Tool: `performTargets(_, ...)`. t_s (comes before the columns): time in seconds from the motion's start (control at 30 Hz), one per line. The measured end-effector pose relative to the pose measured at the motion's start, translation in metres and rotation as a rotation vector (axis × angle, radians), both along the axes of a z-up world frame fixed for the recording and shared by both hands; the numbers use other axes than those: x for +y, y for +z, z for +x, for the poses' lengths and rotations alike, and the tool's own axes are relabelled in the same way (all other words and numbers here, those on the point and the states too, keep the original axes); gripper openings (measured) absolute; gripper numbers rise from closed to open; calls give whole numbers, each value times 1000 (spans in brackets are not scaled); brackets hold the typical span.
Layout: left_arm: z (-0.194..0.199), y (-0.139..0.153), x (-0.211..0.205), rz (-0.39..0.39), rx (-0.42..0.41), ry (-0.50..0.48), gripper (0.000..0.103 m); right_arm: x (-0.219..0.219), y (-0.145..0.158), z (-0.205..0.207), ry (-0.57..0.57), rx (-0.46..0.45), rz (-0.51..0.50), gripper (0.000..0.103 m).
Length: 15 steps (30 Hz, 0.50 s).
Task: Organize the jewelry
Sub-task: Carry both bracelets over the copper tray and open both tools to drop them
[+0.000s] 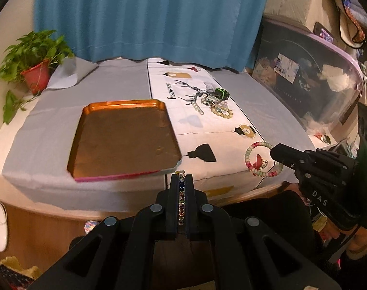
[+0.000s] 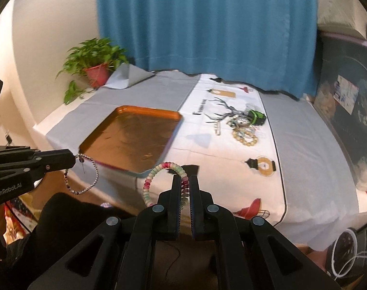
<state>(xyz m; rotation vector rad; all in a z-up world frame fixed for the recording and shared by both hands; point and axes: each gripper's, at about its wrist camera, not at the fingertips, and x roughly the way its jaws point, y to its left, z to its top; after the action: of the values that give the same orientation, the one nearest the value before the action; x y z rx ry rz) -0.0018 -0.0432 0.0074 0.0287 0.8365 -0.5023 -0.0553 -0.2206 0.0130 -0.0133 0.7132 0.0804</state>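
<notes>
Left gripper (image 1: 182, 181) clamped on crystal bracelet (image 2: 83, 176); right gripper (image 2: 185, 181) clamped on beaded bracelet (image 2: 164, 169). Probably light, floppy, slippery; best pinched across beads. Tray (image 2: 125, 110) at eleven o'clock.

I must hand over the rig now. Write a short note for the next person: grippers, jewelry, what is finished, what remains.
Left gripper: shut on the crystal bracelet, which hangs near the tray's front corner.
Right gripper: shut on the pink-green bead bracelet, held above the white cloth.
Orange tray: nothing in it yet.
Jewelry pile: on the cloth, with a green-black item beside it.
Done: two bracelets picked up.
Left: probably place both in the tray, then the pile.
</notes>
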Motion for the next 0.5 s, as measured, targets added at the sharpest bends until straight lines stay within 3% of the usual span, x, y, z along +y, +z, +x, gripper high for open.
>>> performTargets(0.5, -7, -6, 36, -43, 3, 54, 2, 46, 7, -9, 62, 5, -54, 7)
